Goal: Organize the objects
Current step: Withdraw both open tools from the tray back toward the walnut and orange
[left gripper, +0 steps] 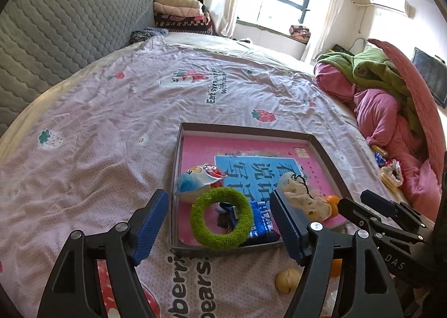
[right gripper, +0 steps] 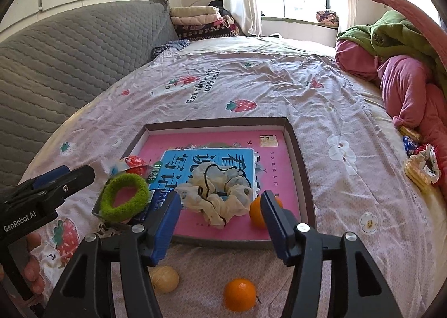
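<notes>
In the right wrist view the loose orange point(right gripper: 240, 294) lies on the bedsheet point(right gripper: 349, 111) at bottom centre, below the spread, empty right gripper point(right gripper: 220, 206), outside the box point(right gripper: 301, 167); the left gripper point(left gripper: 220, 206), equally spread and empty, hangs over the green ring point(left gripper: 222, 218), farther from it.

Fuzzy green ring point(left gripper: 221, 218) in matt cardboard tray point(left gripper: 321, 147).

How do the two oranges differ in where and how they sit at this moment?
The near orange lies on the bedsheet outside the tray; the far orange sits inside the tray on the pink book. The near orange is fully visible; the far orange is partly hidden behind a finger of the right gripper. Both are round, bright orange and ungripped.
</notes>
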`<state>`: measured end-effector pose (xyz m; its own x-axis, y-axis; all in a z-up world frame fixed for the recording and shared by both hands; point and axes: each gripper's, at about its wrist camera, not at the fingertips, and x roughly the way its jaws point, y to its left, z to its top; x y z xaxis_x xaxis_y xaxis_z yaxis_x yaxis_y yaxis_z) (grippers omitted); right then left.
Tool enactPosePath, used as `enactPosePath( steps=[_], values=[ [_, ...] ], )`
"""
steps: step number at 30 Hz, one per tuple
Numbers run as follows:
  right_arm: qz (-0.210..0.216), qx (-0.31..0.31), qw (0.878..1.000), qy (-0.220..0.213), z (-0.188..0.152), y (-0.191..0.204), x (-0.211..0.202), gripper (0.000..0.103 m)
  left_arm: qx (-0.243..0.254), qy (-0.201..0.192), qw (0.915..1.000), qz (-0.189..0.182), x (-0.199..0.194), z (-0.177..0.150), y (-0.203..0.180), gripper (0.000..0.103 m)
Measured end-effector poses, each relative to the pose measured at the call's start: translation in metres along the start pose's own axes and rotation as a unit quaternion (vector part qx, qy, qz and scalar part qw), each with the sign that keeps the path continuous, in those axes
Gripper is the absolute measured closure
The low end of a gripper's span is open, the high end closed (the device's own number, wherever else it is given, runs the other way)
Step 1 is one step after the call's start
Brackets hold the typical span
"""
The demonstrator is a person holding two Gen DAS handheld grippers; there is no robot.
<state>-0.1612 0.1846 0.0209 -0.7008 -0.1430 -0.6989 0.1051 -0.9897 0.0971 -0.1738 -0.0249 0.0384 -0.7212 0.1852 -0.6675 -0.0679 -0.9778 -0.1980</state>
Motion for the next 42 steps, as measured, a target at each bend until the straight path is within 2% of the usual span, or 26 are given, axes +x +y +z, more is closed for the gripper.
enactPosePath(
  steps=[25, 42],
  values=[
    [0.011, -0.006, 0.999, -0.030, -0.003, 0.005, -0.047, 0.043, 0.016, -0.017, 0.9996, -0.015, -0.041, -0.011, -0.015, 0.027],
    [0.000, -0.001, 1.000, 0.002, -0.036, -0.013, -0.043, 0.043, 0.039, 0.014, 0.9991, -0.013, -0.032, -0.045, -0.030, 0.027]
  ],
)
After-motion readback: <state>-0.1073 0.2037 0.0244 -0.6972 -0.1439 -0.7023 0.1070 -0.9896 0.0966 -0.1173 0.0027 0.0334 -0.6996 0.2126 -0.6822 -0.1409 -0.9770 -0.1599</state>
